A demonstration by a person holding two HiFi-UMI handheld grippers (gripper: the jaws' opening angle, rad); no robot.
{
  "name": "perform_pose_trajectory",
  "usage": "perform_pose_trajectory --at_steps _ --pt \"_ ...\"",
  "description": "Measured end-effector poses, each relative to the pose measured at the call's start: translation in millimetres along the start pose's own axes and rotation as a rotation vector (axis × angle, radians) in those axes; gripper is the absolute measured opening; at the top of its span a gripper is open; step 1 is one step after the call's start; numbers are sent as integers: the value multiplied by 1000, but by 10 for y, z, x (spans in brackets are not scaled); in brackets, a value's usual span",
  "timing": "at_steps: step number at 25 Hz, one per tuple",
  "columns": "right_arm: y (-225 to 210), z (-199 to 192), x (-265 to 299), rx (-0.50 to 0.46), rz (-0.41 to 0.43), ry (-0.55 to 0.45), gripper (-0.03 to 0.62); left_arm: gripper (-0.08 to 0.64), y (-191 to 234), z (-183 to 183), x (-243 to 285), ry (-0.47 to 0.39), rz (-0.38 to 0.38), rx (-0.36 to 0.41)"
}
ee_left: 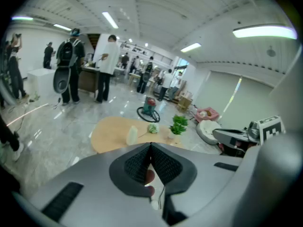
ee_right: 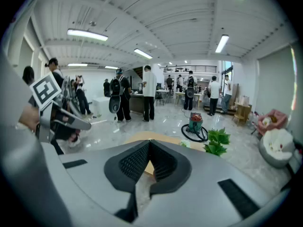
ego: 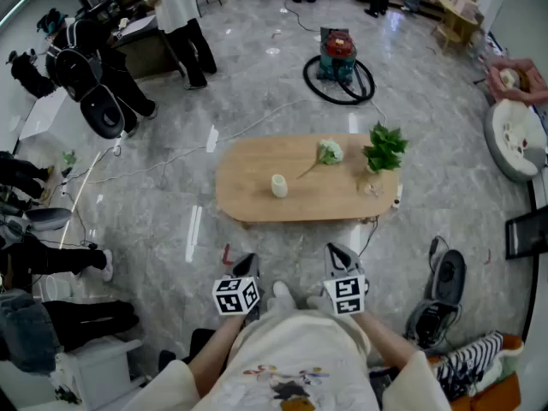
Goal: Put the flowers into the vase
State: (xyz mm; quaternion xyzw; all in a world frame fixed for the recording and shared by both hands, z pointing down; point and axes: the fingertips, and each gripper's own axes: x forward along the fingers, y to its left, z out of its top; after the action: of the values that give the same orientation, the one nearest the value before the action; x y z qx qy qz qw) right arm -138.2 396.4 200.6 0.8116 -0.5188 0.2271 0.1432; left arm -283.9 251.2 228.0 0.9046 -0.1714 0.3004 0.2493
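Note:
A low oval wooden table (ego: 248, 195) stands on the grey floor ahead of me. On it stand a small white vase (ego: 278, 185) and a potted green plant (ego: 384, 148). A pale flower (ego: 329, 151) lies on its side between them, its stem pointing toward the vase. In the left gripper view the vase (ee_left: 132, 135) and flower (ee_left: 152, 128) show beyond the jaws. My left gripper (ego: 248, 264) and right gripper (ego: 340, 253) are held close to my body, well short of the table. Both are shut with nothing in them.
A green vacuum cleaner (ego: 338, 56) with a looped hose sits beyond the table. Several people stand at desks at the back left. Cables cross the floor on the left. Shoes (ego: 437, 302) lie at my right, and a white round cushion (ego: 516, 139) is at the far right.

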Motion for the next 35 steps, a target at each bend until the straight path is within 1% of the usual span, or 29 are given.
perform_pose_trajectory --at_steps 2,3,4,6,9,13,17,19,22,25,29,32,35 --pt "14 67 188 154 3 -35 6 -1 -311 261 114 -62 -25 55" --pt "49 82 210 206 6 -49 6 -2 -465 332 130 -83 -37 66" --pt "108 98 170 228 11 -61 6 -2 -618 356 110 -94 -50 65" --pt "247 202 16 199 38 -94 6 0 -896 330 6 -96 -75 70" --pt "324 334 -115 152 88 -125 6 -2 -1150 235 -87 -87 -93 129" --pt "431 164 -195 134 149 -98 6 0 -1245 80 -151 -87 -66 139" --pt "437 137 -178 117 149 -76 6 0 -1259 96 -149 -89 -80 152" --pt "488 107 -164 104 149 -62 6 0 -1241 68 -159 -84 -92 160" --pt "602 115 -123 84 152 -45 6 0 -1159 135 -193 -99 -101 176" --pt "655 79 -77 75 158 -29 6 -1 -1093 150 -168 -104 -106 163" --pt "757 105 34 54 158 -25 6 0 -924 240 -154 -126 -102 165" --pt "860 179 129 54 140 -23 6 0 -769 309 -163 -125 -117 160" --pt "973 276 188 57 132 -52 6 0 -670 369 -220 -143 -134 168"
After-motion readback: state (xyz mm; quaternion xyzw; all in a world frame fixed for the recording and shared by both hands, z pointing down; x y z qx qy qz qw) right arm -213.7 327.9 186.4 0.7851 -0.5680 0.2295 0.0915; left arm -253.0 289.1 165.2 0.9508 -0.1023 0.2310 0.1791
